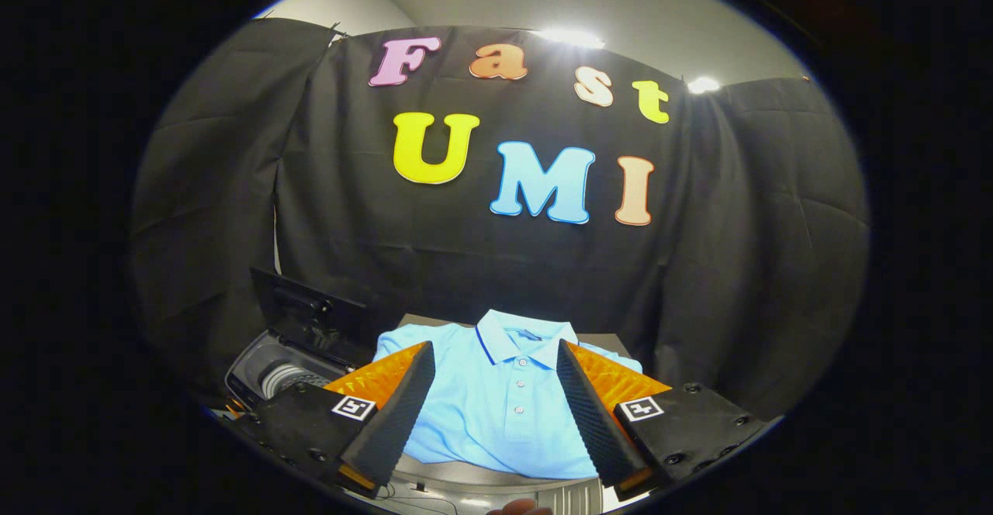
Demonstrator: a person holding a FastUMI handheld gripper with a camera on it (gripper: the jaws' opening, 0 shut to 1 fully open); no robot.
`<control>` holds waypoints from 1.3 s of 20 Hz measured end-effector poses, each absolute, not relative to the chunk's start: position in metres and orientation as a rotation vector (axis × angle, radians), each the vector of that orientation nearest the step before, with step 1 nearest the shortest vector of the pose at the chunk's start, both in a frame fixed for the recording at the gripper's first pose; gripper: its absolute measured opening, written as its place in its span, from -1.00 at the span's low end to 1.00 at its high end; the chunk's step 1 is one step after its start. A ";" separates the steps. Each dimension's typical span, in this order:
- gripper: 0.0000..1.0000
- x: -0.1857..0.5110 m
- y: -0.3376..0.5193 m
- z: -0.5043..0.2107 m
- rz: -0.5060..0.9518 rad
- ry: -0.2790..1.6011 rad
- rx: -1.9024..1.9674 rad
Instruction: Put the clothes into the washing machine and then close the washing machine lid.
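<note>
Nothing is loaded yet. The folded blue shirt (504,399) lies on the bench (481,475) just ahead of the gripper (494,379), whose jaws stand wide and empty. The washing machine (291,364), left of it, has its lid (306,315) up; loading and closing remain.

No readable text, brand or number stands on the folded light-blue polo shirt (504,399) or the open-lidded grey washing machine (288,364). Each gripper finger's mount carries a small square black-and-white coded marker (354,407) (a pattern, not lettering).
</note>
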State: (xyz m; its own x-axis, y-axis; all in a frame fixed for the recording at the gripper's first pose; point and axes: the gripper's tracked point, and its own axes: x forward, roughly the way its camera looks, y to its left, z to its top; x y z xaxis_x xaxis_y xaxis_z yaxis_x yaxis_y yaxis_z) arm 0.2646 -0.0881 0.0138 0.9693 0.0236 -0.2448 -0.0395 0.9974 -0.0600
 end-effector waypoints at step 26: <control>0.93 0.344 -0.110 -0.106 0.083 0.575 -0.078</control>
State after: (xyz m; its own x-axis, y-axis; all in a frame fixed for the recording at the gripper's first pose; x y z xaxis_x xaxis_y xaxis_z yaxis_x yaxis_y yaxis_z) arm 0.3436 -0.1096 -0.1059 0.8360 0.0560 -0.5459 -0.0998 0.9937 -0.0510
